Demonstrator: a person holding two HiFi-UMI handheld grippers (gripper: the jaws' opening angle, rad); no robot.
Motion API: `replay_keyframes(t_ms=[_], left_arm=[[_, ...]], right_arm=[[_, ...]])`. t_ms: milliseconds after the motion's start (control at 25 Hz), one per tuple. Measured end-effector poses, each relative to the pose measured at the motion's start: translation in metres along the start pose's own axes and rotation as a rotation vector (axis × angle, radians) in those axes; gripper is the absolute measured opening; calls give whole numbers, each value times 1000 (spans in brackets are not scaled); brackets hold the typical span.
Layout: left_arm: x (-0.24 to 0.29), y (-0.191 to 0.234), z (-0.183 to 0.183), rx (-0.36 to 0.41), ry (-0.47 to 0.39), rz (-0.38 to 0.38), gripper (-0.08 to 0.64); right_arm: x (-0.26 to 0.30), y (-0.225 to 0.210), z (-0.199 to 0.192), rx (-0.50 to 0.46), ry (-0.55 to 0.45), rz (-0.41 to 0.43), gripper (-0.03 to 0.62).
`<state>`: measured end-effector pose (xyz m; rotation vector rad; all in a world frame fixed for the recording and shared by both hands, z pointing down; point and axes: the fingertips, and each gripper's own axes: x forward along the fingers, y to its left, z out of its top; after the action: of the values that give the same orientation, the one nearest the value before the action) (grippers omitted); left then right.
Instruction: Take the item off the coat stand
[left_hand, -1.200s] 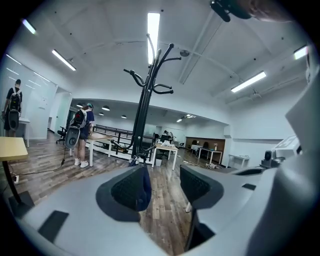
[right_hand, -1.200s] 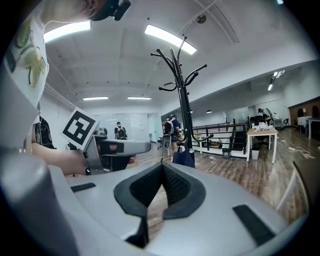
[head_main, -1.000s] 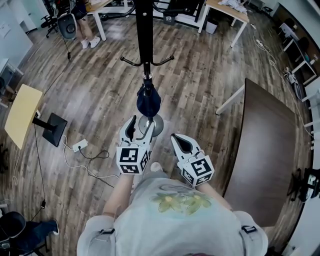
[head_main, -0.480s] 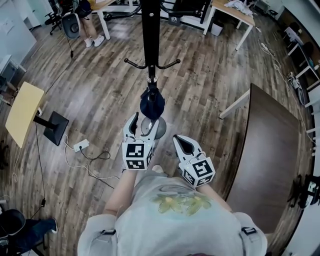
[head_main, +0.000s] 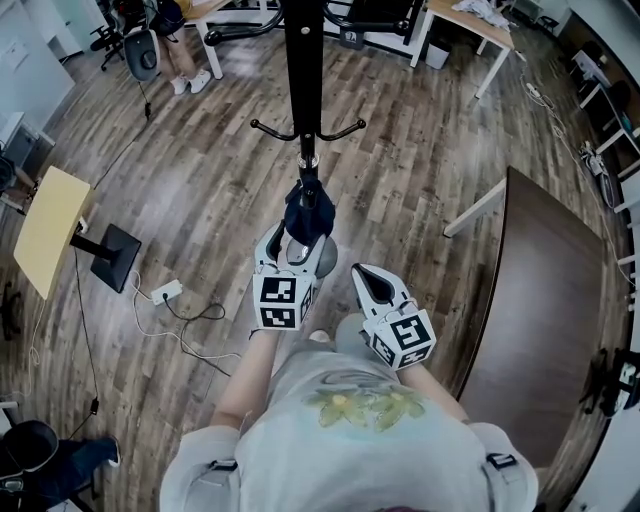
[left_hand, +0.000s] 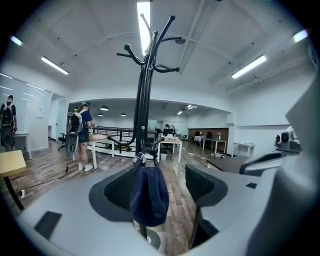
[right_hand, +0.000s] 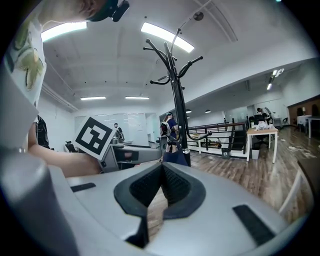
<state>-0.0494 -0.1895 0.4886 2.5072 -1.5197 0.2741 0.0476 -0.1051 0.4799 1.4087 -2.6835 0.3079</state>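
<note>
One bag (head_main: 308, 212), one coat stand (head_main: 303, 70), two hand-held grippers: left (head_main: 296, 250), right (head_main: 362, 275).

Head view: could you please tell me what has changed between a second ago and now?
The left hand-held gripper moved forward to the coat stand and opened its jaws wider; the dark blue bag now hangs between them, not gripped. The right hand-held gripper stayed shut near the body, and the bag stayed on its hook.
</note>
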Motion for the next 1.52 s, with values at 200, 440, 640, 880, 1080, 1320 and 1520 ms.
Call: replay_keyframes(t_ms=[200, 440, 640, 880, 1080, 1320, 1520], left_arm=[[10, 5, -2, 12, 12, 19, 314], [25, 4, -14, 5, 46, 26, 314], [34, 7, -19, 16, 57, 39, 314], [46, 15, -28, -6, 89, 54, 314], [55, 20, -33, -1, 112, 57, 314], [66, 24, -36, 0, 135, 54, 314], [69, 26, -40, -6, 146, 69, 314]], right_arm=[[1, -2, 2, -5, 4, 7, 6], [3, -9, 0, 0, 10, 19, 6], [8, -16, 3, 5, -2, 32, 6], [22, -28, 4, 7, -1, 36, 6], [33, -33, 10, 4, -5, 48, 6], [46, -38, 10, 7, 5, 59, 6], [50, -43, 13, 5, 6, 57, 6]])
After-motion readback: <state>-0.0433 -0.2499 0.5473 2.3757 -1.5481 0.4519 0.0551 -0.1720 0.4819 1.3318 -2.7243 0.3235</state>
